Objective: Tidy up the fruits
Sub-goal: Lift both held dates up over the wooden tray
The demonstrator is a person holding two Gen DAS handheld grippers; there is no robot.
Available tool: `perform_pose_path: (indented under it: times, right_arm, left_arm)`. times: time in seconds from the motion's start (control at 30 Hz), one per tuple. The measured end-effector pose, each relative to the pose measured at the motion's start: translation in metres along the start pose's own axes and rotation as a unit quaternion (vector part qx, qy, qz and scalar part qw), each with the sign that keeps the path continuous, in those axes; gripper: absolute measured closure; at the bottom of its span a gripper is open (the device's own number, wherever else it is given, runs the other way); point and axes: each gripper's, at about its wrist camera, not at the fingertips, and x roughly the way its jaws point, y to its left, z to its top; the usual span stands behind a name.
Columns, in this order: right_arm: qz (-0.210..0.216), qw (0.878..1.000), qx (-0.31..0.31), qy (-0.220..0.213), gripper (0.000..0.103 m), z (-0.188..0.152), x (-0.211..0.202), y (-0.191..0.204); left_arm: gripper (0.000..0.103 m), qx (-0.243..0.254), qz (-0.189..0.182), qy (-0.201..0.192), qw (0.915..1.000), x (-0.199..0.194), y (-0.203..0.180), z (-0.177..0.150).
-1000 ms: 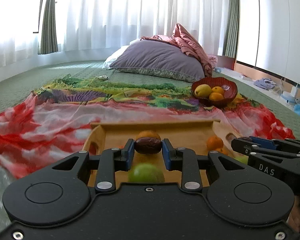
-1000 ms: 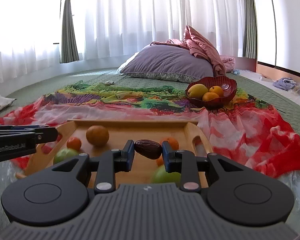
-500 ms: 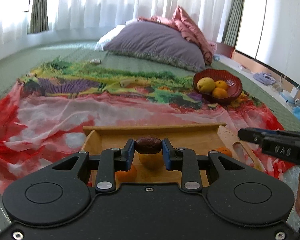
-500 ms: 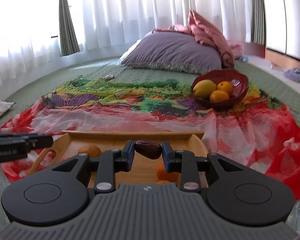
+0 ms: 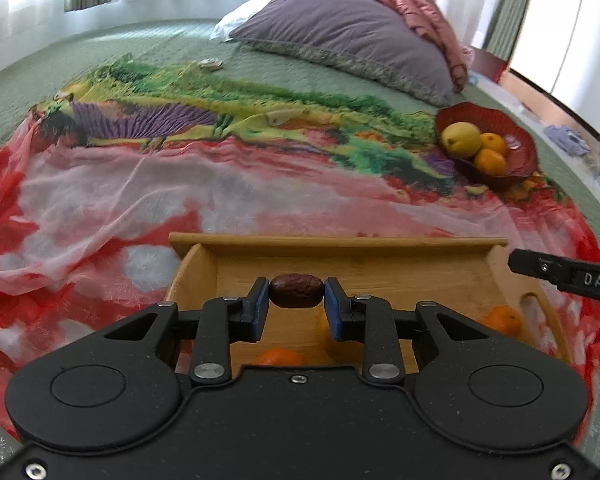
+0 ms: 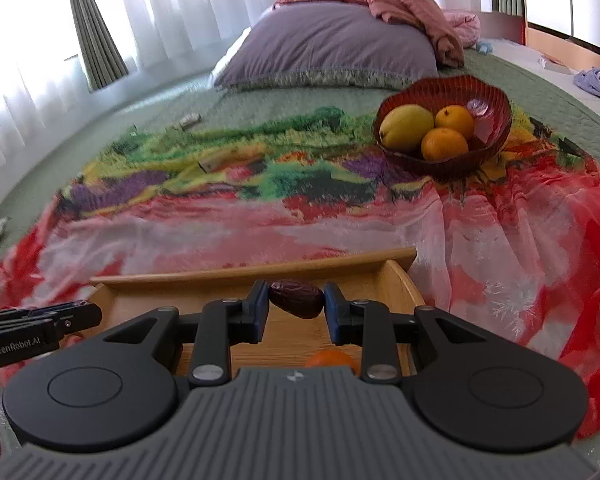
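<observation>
My left gripper (image 5: 296, 300) is shut on a dark brown date (image 5: 296, 290), held above the far part of a wooden tray (image 5: 340, 242). A second date (image 6: 297, 298) is clamped in my right gripper (image 6: 296, 302), over the tray's (image 6: 252, 271) right end. Small oranges (image 5: 500, 318) lie in the tray, partly hidden by the grippers. Far right on the colourful cloth stands a red bowl (image 6: 496, 100) with a yellow mango (image 6: 406, 126) and two oranges (image 6: 444, 143). In the left wrist view the bowl (image 5: 516, 160) sits at the upper right.
A multicoloured cloth (image 5: 140, 184) covers the green bed (image 5: 100, 52). A purple pillow (image 6: 332, 52) with pink bedding on it lies behind the bowl. The right gripper's finger (image 5: 564, 276) juts in at the left wrist view's right edge. White curtains hang at the back.
Both grippers, each still holding its date, moved forward over the tray toward the bowl and tipped downward. The bowl looks nearer and larger, and less of the tray's fruit shows.
</observation>
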Motion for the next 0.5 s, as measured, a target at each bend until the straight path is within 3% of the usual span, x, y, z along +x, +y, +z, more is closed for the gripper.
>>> perform_pose_path:
  times: [0.2,0.5]
  right_arm:
    - [-0.008,1.000,0.016,0.021,0.068,-0.006,0.026,-0.006]
    - [-0.029,0.999,0.012,0.043,0.068,-0.010,0.054,-0.005]
  left_arm:
    - [0.075,-0.026,0.012,0.015,0.9995,0.030,0.009,-0.004]
    - [0.075,-0.017,0.036,0.033,0.9986,0.055,0.014,-0.004]
